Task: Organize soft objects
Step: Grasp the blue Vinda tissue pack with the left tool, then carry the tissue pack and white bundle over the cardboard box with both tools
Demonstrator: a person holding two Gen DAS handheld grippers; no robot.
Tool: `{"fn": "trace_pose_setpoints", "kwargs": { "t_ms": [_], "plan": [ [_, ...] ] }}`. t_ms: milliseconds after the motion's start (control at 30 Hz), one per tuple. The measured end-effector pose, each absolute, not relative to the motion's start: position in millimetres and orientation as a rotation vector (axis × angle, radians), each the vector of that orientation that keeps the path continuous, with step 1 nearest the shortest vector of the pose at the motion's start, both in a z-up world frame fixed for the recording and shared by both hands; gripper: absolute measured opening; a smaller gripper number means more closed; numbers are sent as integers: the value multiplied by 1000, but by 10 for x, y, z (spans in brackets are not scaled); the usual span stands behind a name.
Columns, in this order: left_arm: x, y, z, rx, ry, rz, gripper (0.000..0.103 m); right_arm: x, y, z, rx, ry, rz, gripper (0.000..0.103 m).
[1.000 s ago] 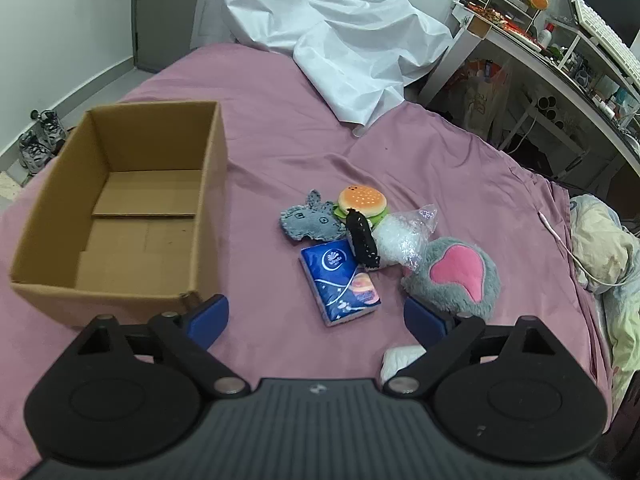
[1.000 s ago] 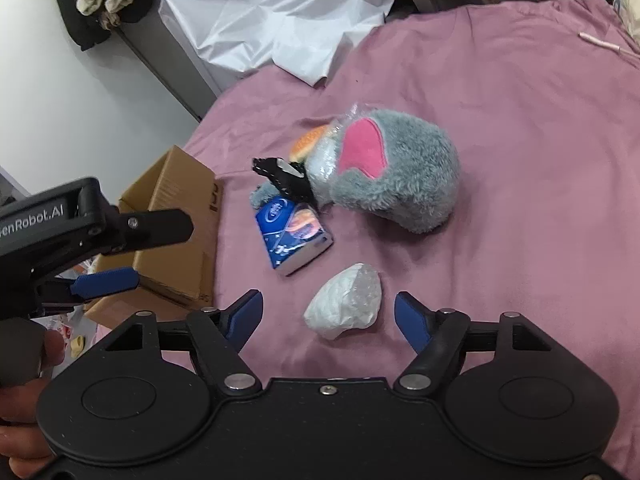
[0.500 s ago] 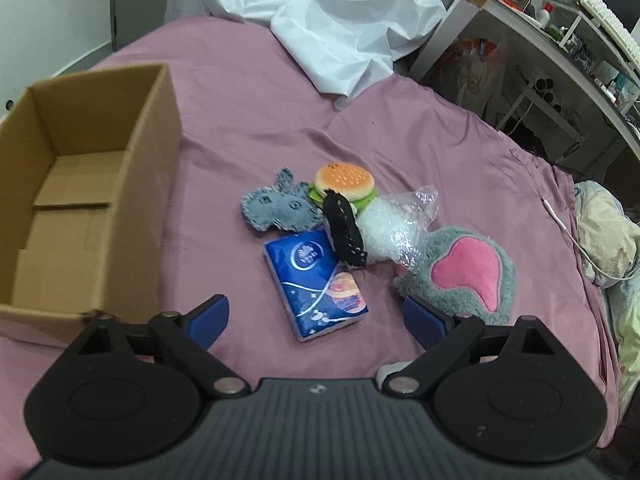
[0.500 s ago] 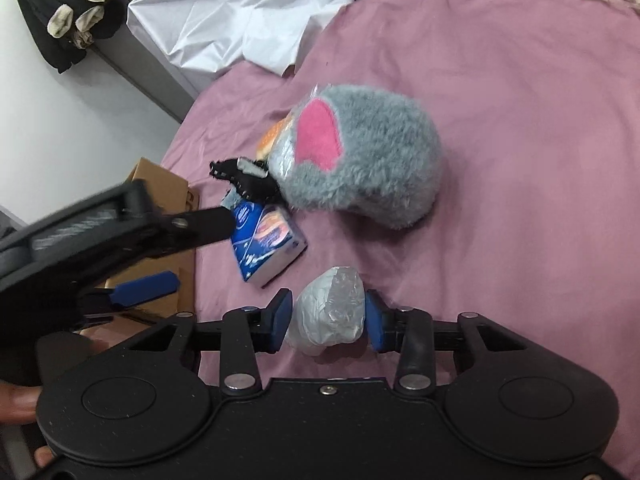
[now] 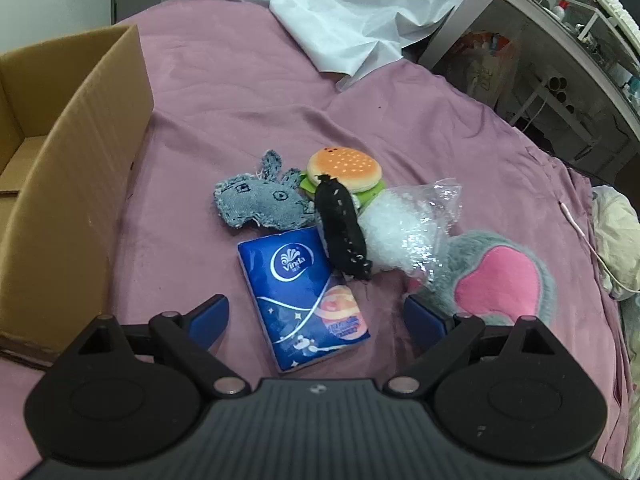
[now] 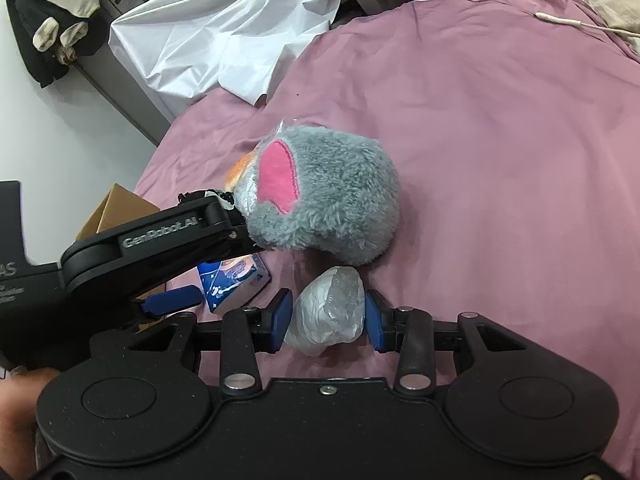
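Observation:
My right gripper (image 6: 326, 314) is shut on a white plastic-wrapped bundle (image 6: 328, 310) on the purple bed sheet (image 6: 500, 140). My left gripper (image 5: 316, 318) is open, its fingers on either side of a blue tissue pack (image 5: 302, 292), which also shows in the right wrist view (image 6: 236, 280). Beyond the pack lie a grey denim toy (image 5: 260, 200), a burger plush (image 5: 346, 168), a black pouch (image 5: 340, 232) and a clear bubble-wrap bag (image 5: 404, 228). A grey and pink plush (image 5: 500, 276) lies to the right; it also shows in the right wrist view (image 6: 324, 192).
An open cardboard box (image 5: 76, 168) stands on the bed at the left. A crumpled white sheet (image 5: 352, 12) lies at the far end. A cluttered desk (image 5: 560, 32) stands beyond the bed at the right. A white cable (image 6: 576, 26) lies on the sheet.
My right gripper closed on the white bundle. My left gripper moved forward and right, from beside the box to straddling the tissue pack.

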State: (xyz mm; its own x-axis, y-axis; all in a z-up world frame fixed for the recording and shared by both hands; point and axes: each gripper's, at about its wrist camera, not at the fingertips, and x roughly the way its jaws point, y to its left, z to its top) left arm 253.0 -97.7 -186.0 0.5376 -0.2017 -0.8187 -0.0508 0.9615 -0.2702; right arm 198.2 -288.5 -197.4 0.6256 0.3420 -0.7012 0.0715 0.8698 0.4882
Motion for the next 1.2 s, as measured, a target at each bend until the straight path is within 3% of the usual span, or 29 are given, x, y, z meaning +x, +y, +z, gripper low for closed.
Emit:
{"fn": "trace_pose_setpoints", "kwargs": {
  "t_ms": [100, 200, 333, 767, 1200],
  "plan": [
    [2538, -941, -1909, -306, 1012, -76, 94, 1986, -2886, -1974, 512, 896, 164, 39],
    [2514, -929, -1915, -305, 1008, -59, 86, 1984, -2867, -1977, 516, 909, 185, 39],
    [2477, -865, -1881, -322, 1007, -14, 51, 1968, -2863, -1966, 521, 911, 194, 36],
    [2170, -617, -1595, -355, 986, 2, 49, 1840, -2722, -1720, 502, 807, 288, 35],
    [1980, -494, -963, -340, 864, -18, 49, 1839, -2591, -1365, 533, 668, 371, 35]
  ]
}}
